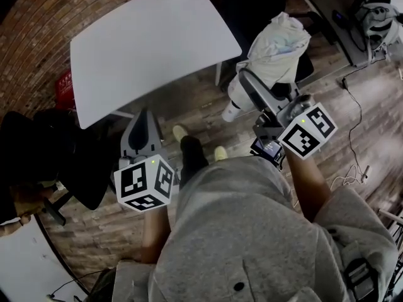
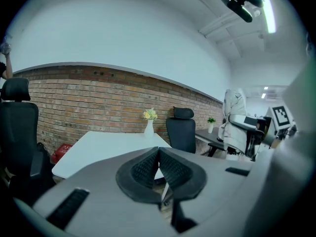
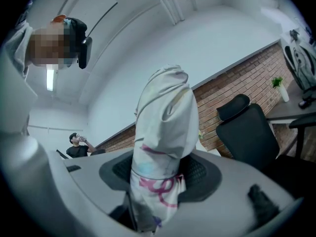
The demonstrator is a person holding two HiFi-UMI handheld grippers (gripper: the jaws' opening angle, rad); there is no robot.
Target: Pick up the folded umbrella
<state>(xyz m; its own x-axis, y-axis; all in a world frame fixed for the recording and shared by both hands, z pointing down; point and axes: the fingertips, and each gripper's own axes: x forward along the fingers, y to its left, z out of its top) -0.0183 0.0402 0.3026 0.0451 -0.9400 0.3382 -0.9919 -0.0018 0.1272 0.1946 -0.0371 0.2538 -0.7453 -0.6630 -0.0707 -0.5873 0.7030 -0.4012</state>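
Observation:
The folded umbrella [image 3: 163, 132], white fabric with pink print, stands upright between the jaws of my right gripper [image 3: 160, 174], which is shut on its lower part. In the head view the umbrella [image 1: 277, 46] juts up and away from the right gripper [image 1: 249, 87], above the wooden floor beside the white table [image 1: 151, 43]. My left gripper [image 1: 143, 115] hangs near the table's front edge. Its ribbed pads [image 2: 148, 167] meet with nothing between them.
A white vase with flowers [image 2: 149, 122] stands on the table [image 2: 98, 149], with a black office chair [image 2: 180, 132] behind it. More dark chairs [image 1: 38, 143] are at the left. A desk with gear [image 1: 371, 11] and floor cables [image 1: 356, 112] lie at the right. A person [image 3: 79, 144] stands far off.

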